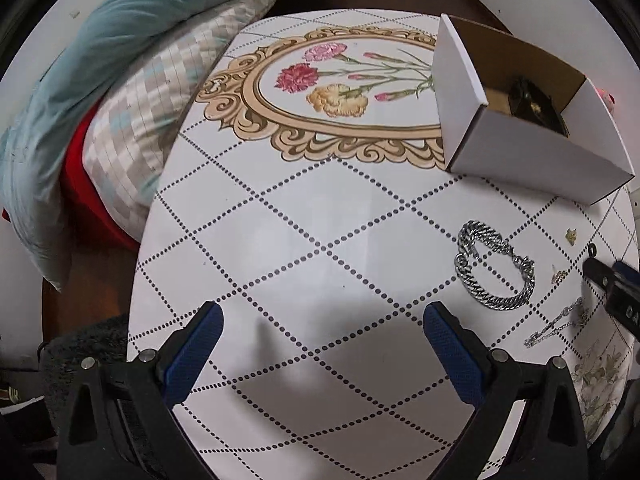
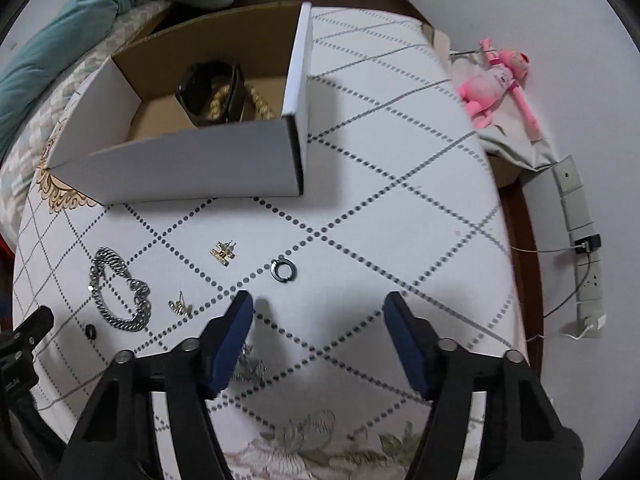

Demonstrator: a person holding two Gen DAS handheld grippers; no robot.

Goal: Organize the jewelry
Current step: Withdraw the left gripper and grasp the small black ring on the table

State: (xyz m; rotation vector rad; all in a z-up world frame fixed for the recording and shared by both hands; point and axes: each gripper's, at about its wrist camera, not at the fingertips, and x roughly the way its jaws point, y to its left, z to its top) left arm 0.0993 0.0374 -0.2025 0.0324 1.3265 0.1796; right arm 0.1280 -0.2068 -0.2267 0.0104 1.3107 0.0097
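A white cardboard box (image 1: pixel 520 160) (image 2: pixel 192 168) stands open on the table; inside lie a dark bangle (image 2: pixel 208 92) and a gold bead strand (image 2: pixel 260 104). A silver chain bracelet (image 1: pixel 496 266) (image 2: pixel 120 292) lies in front of the box. Two gold earrings (image 2: pixel 224 254) (image 2: pixel 180 307), a dark ring (image 2: pixel 283 269), a small black ring (image 2: pixel 91 331) and a thin silver chain (image 1: pixel 556 326) (image 2: pixel 250 368) lie nearby. My left gripper (image 1: pixel 322 326) is open and empty, left of the bracelet. My right gripper (image 2: pixel 318 314) is open and empty, just below the dark ring.
The oval table (image 1: pixel 300 240) has a dotted diamond pattern and a flower print. Bedding and pillows (image 1: pixel 120 80) lie beyond its left edge. A pink plush toy (image 2: pixel 496 80) and a power strip (image 2: pixel 580 232) lie on the floor at the right.
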